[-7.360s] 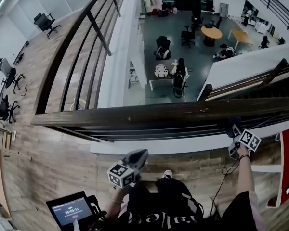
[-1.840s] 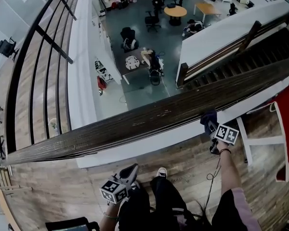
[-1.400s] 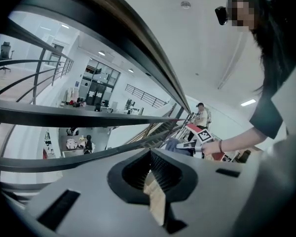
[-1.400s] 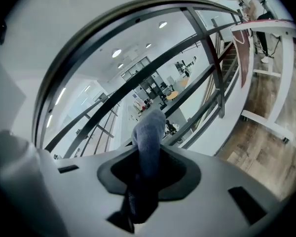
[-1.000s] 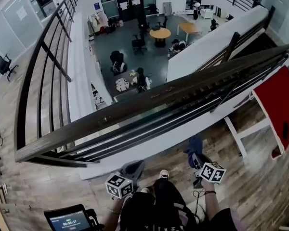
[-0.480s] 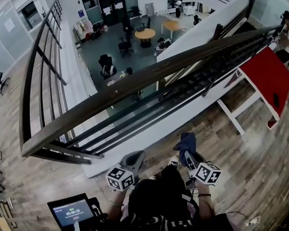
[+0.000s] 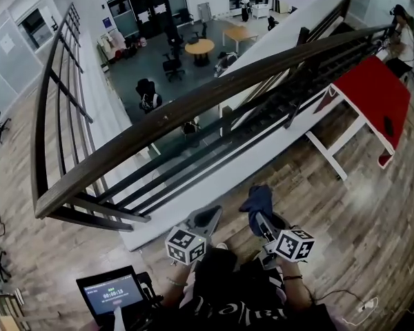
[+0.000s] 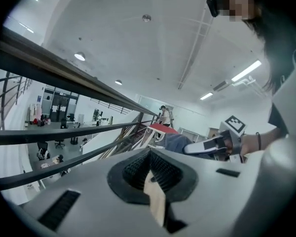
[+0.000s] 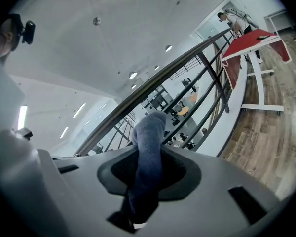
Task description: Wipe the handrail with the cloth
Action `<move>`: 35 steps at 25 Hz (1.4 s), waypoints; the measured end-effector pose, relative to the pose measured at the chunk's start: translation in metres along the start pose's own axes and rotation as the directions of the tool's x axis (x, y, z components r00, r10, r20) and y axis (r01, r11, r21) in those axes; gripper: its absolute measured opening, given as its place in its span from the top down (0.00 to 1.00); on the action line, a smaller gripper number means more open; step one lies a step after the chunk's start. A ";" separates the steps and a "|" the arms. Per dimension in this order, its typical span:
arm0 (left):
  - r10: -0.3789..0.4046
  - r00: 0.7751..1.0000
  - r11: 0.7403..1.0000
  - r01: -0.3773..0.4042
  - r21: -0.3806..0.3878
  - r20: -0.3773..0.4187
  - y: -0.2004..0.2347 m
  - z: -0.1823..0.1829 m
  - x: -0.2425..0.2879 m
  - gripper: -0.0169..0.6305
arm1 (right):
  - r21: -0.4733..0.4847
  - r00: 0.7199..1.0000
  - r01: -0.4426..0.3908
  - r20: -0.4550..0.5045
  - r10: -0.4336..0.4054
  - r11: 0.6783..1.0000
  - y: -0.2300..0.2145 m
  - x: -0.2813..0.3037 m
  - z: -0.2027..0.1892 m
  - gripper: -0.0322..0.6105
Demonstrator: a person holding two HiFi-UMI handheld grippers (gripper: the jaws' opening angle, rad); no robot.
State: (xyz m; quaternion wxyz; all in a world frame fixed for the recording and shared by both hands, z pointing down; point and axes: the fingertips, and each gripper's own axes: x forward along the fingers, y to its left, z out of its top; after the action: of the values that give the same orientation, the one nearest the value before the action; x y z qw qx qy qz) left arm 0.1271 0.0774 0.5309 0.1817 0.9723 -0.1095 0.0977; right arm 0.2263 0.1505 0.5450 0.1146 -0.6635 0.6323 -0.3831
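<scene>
We've drawn the right gripper back from the handrail. Its fingers pinch the soft, limp cloth by one end, bunched beyond their tips. The left gripper has its fingers pressed together, empty.

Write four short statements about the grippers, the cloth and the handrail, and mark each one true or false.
1. The right gripper is shut on the blue cloth. True.
2. The cloth is pressed against the handrail. False: in the head view it is held clear of the rail, over the wooden floor.
3. The left gripper grips a second cloth. False: its jaws are together and hold no cloth.
4. A red table stands beside the railing, to the person's right. True.
</scene>
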 end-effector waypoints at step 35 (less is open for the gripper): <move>0.134 0.988 0.991 -0.135 0.006 0.077 -0.207 -0.047 0.010 0.97 | -0.088 0.983 -0.174 -0.075 0.167 0.981 -0.067 -0.187 -0.017 0.81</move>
State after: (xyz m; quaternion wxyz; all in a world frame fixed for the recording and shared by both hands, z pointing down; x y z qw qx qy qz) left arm 0.1809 0.2817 0.5079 0.1649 0.9668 -0.1810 0.0733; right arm 0.2823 0.3411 0.5313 0.0942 -0.5983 0.7078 -0.3635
